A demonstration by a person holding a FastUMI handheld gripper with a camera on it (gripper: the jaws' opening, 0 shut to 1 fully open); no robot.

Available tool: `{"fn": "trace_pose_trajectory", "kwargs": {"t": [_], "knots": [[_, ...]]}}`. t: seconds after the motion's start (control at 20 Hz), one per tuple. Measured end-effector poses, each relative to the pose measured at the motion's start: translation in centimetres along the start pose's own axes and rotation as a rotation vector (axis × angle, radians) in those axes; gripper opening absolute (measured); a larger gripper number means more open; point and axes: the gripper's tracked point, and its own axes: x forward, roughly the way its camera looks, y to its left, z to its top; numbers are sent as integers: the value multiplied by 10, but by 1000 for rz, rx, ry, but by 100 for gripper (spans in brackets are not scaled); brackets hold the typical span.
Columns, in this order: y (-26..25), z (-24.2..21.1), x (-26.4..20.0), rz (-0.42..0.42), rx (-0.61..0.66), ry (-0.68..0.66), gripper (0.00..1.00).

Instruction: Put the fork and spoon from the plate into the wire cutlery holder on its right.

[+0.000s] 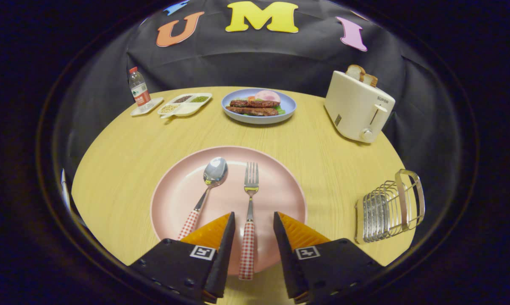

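A pink plate (280,186) lies on the round wooden table just ahead of my fingers. On it rest a spoon (207,189) and a fork (249,203), both steel with red-checked handles, side by side, the spoon to the left. My gripper (254,217) is open, its fingers standing either side of the fork's handle without touching it. The spoon's handle runs under the left finger. A wire cutlery holder (389,207) stands to the right of the plate, near the table's edge.
Beyond the plate sits a blue plate (289,111) with food. A white toaster (356,108) with bread stands at the far right. A divided white dish (185,104) and a water bottle (139,90) on a small tray are at the far left.
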Motion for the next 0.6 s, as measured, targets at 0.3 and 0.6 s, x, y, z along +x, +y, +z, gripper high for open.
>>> {"fn": "trace_pose_trajectory", "kwargs": {"t": [0.3, 0.6], "knots": [[9, -10, -3, 23, 1, 47, 20], [9, 0, -16, 13, -6, 46, 6]]}}
